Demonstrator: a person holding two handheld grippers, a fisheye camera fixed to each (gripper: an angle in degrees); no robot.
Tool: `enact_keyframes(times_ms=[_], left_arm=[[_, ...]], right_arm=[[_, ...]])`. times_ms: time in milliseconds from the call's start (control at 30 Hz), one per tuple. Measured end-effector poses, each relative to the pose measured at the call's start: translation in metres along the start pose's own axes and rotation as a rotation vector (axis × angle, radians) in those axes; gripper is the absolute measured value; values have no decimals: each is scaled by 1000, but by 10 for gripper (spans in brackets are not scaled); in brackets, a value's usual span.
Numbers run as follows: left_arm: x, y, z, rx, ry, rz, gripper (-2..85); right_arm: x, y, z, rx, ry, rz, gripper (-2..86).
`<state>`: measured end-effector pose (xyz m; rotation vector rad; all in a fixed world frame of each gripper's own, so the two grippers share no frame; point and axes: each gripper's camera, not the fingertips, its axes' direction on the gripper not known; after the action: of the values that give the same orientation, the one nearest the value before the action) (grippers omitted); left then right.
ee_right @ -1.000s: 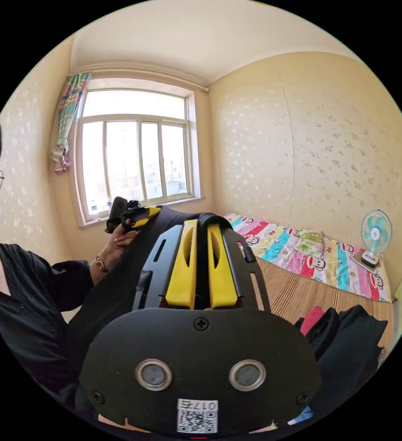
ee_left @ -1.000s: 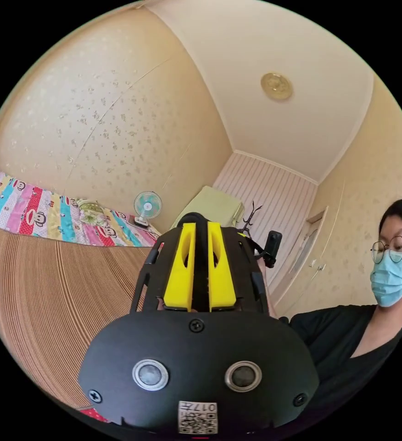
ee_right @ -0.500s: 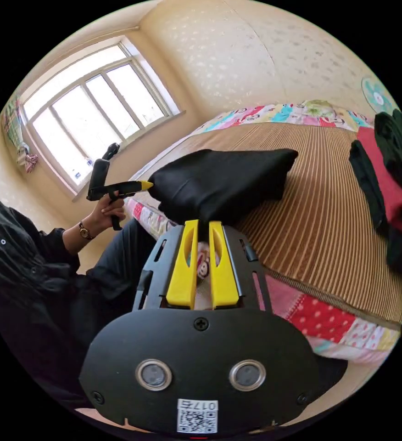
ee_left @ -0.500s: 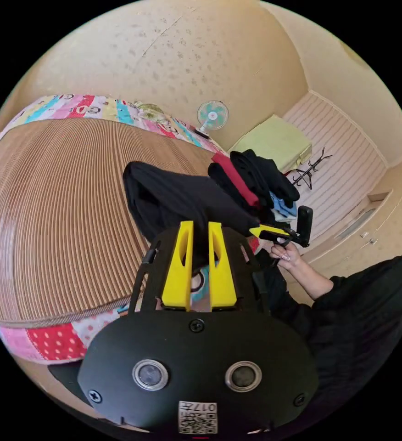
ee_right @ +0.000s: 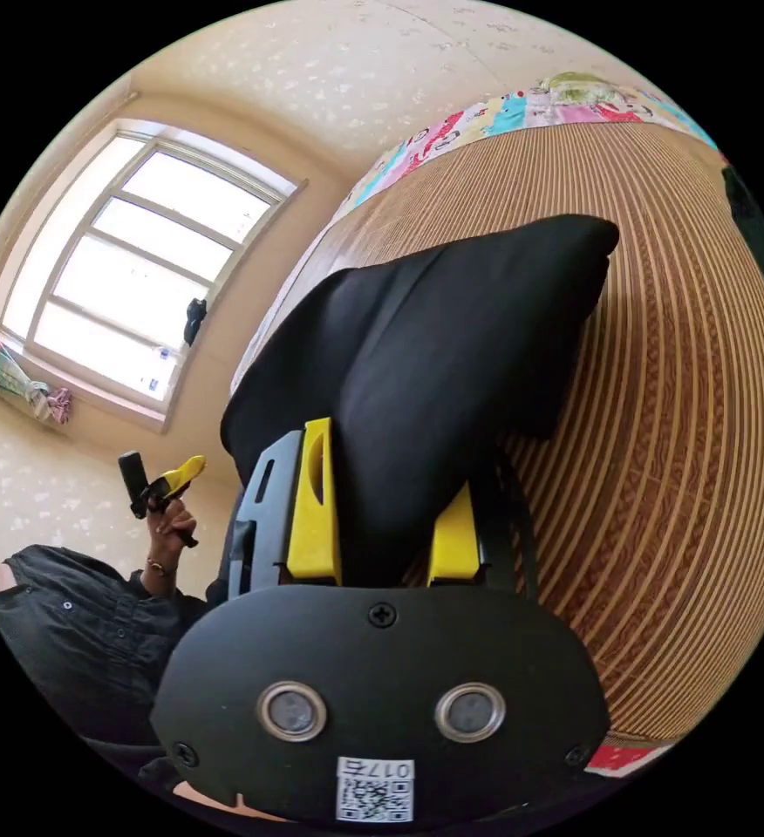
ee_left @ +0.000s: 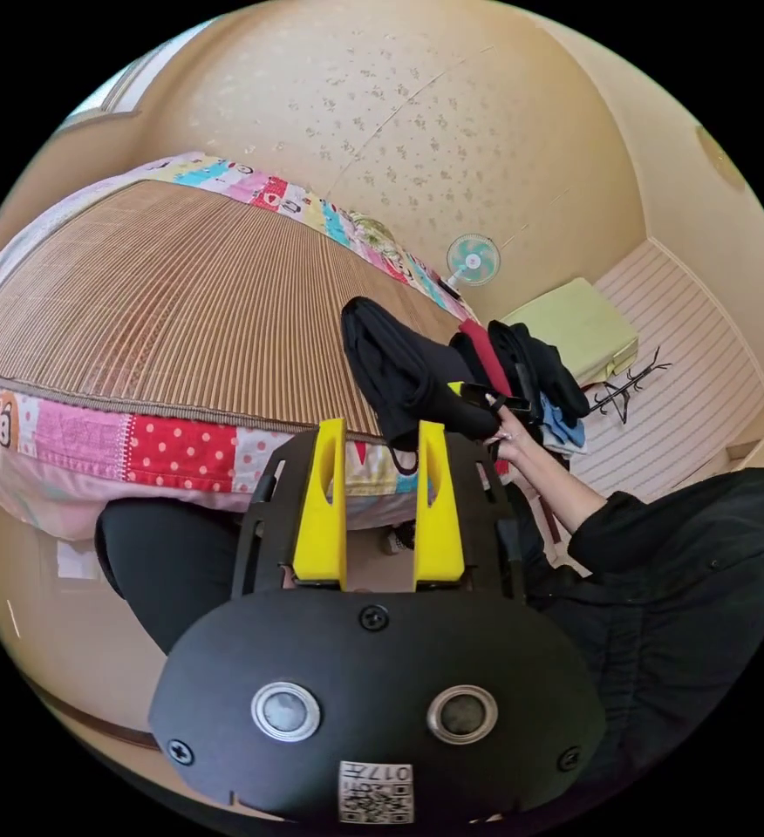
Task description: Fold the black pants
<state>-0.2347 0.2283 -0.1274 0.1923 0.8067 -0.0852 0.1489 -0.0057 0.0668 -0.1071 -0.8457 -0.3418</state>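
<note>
The black pants (ee_right: 452, 349) lie as a thick folded bundle on the bamboo mat (ee_right: 705, 392) of the bed. Their near end drapes between the spread yellow jaws of my right gripper (ee_right: 386, 436), which is open; the cloth hides its right jaw tip. In the left gripper view the pants (ee_left: 399, 375) rest near the mat's edge, with the right gripper (ee_left: 480, 398) in a hand at their near end. My left gripper (ee_left: 380, 427) is open, with nothing between its jaws, short of the bed's edge. The left gripper (ee_right: 171, 481) also appears held in a hand below the window.
A pile of black, red and blue clothes (ee_left: 526, 370) sits on the bed beyond the pants. A patchwork quilt (ee_left: 181, 449) hangs over the bed's edge. A small fan (ee_left: 474, 260), a coat stand (ee_left: 626, 388) and a window (ee_right: 129, 279) are around; the person's dark sleeve (ee_left: 661, 540) is close by.
Both grippers went from shut on the pants to open. The left one has let go and drawn back off the bed; the pants now rest lower on the mat.
</note>
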Motion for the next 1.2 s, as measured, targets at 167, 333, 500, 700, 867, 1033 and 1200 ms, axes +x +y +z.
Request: enact_keyframes(times_ms=[167, 333, 500, 700, 867, 1033, 1200], left_arm=[[1, 43, -52, 134, -16, -85, 115], [4, 55, -74, 137, -69, -103, 113], [18, 51, -79, 186, -98, -143, 114], [17, 59, -41, 53, -118, -137, 117], [20, 39, 20, -145, -3, -15, 120], [62, -1, 83, -264, 108, 262, 123], [112, -41, 138, -268, 228, 403, 123]], right_arm=[[-94, -94, 109, -49, -5, -104, 132], [-211, -188, 244, -163, -44, -229, 126], [-294, -228, 342, -312, -248, -201, 128], [-307, -132, 288, -281, -466, -565, 81], [-165, 16, 143, -208, -110, -550, 24], [-68, 117, -73, 127, 209, -188, 26], [-53, 175, -254, 471, 802, 128, 106]])
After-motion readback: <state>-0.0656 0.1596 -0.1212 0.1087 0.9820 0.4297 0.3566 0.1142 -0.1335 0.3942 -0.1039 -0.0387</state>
